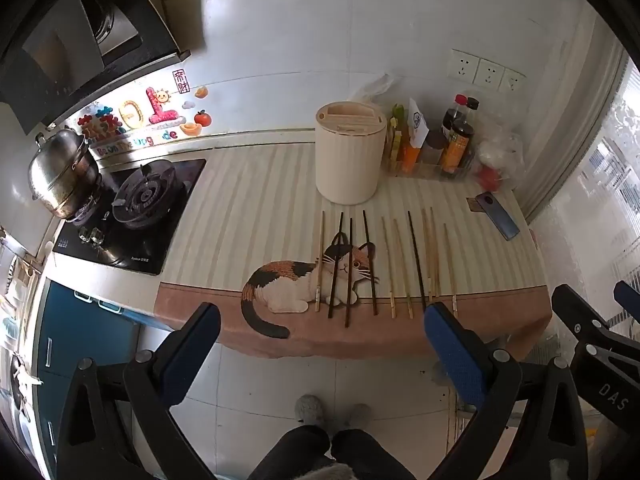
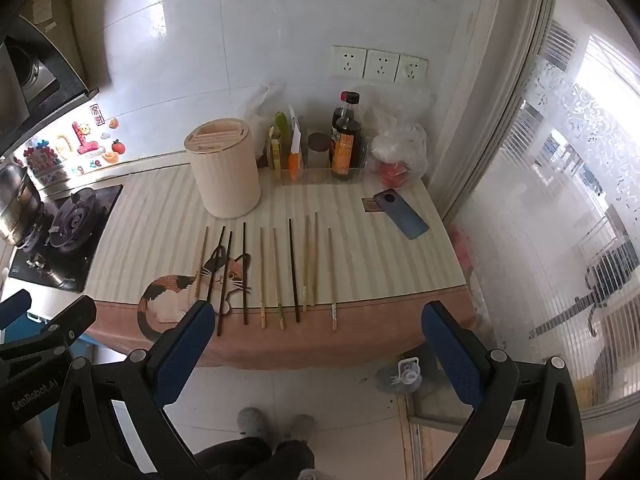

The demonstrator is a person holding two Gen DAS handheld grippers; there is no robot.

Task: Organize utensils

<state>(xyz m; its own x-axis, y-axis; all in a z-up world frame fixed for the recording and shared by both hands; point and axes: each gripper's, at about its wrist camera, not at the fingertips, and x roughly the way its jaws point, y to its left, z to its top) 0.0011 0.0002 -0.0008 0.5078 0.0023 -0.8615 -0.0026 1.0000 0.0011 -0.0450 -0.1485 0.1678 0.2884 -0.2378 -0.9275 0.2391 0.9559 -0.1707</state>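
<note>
Home kitchen | gas hob (image 1: 132, 216) with steel pot (image 1: 60, 172) beside counter (image 1: 248, 200) under cat-print cloth | range hood (image 1: 68, 48) overhead | sauce bottles (image 2: 346, 140) and cream utensil holder (image 2: 224, 168) against tiled wall | chopsticks (image 2: 276, 276) laid in a row | triple wall sockets (image 2: 380, 64) | slippered feet (image 2: 272, 424) on tiled floor

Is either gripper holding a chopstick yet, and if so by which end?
Neither. The left gripper and right gripper are both open and empty, above the counter's near edge; the chopsticks all lie on the mat.
</note>
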